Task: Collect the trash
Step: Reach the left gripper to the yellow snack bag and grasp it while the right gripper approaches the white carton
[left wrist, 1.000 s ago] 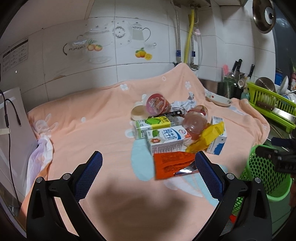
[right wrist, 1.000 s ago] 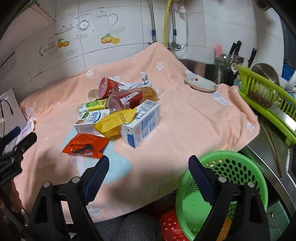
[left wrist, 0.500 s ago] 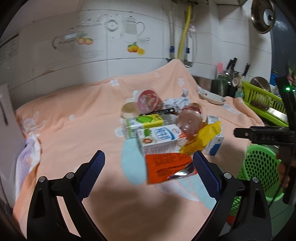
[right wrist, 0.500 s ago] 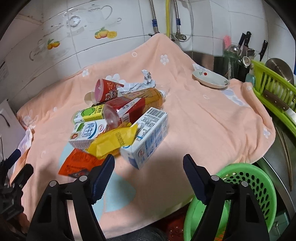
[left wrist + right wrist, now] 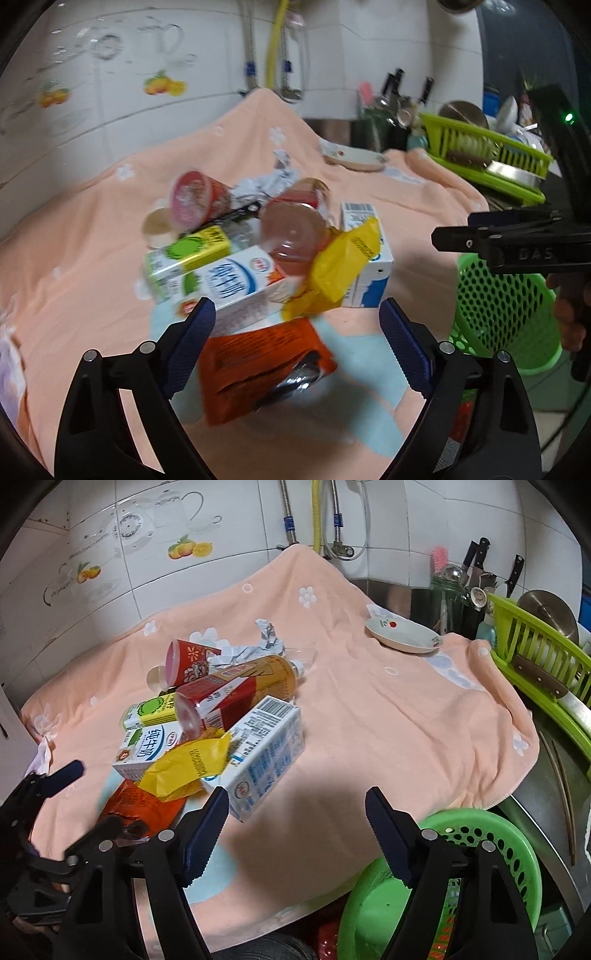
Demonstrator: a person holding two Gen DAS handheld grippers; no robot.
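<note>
Step in hand, as I judged it: the approach to a first pick, with nothing yet lifted.

Left hand-held gripper [image 5: 297,325]: jaws spread and just narrowing, nothing pinched. The orange wrapper [image 5: 264,363] lay on the cloth between the two pads, neither pad touching it (the view was smeared by motion, so contact was hard to rule out entirely).

The trash sat heaped near the middle of the desk, toward its front edge. Left to right in the right wrist view: red paper cup [image 5: 190,661] on its side, green-label carton [image 5: 149,710], white milk carton [image 5: 147,749], plastic bottle [image 5: 236,690] lying across the pile, yellow wrapper [image 5: 188,768] draped over it, blue-and-white carton [image 5: 266,753] at the right end. Crumpled paper [image 5: 258,646] lay behind.

Right hand-held gripper [image 5: 295,821]: jaws spread, empty, having closed a little; the blue-and-white carton lay just ahead of its left pad, untouched.

Next move, likely: lower the left pads onto the flat wrapper and close. Thin foil on soft cloth could slip or snag fabric.

The green basket [image 5: 484,853] stood below the desk's front right corner, presumably the bin.

Surface: desk covered by a peach towel [image 5: 388,716] with white flowers. Room: white tiled wall, pipes at the back, a saucer [image 5: 404,637] near the right back corner, a green dish rack [image 5: 535,653] beyond the right edge.
</note>
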